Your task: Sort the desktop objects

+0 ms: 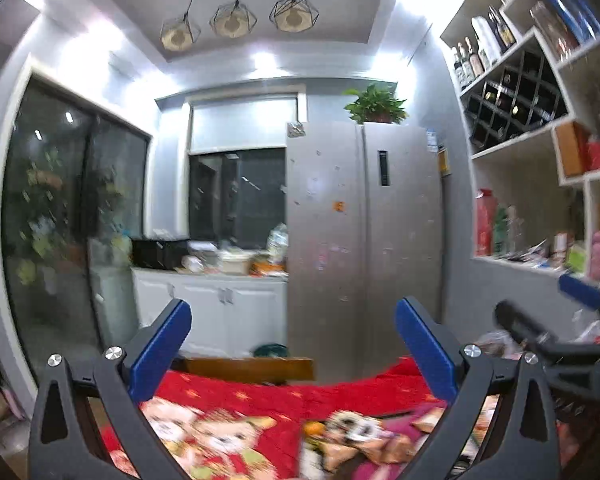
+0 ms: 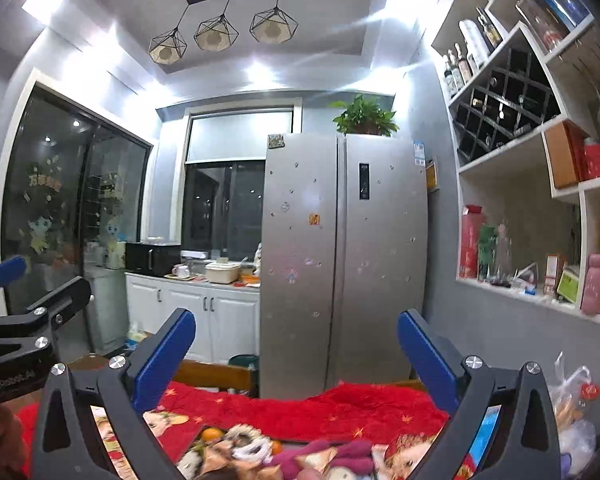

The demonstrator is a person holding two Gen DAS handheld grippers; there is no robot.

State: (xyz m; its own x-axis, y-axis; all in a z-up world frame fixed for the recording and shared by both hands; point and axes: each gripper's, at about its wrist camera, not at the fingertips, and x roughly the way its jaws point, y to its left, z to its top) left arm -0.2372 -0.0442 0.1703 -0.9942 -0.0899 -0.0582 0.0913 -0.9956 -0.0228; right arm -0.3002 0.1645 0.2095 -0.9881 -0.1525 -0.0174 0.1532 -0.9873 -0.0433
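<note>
While raised level, left gripper (image 1: 292,334) and right gripper (image 2: 296,340) jaws wide apart, empty.

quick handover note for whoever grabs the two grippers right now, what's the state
Left gripper: open, nothing between its fingers, pointing level at the fridge.
Right gripper: open and empty too, raised the same way.
Job's things: a jumble of small items, oranges among them, lies low in view on the red cloth; a plastic bag sits to the right.
Done: cannot tell from here.
Left: lower both grippers to the cloth and carry on sorting.
</note>
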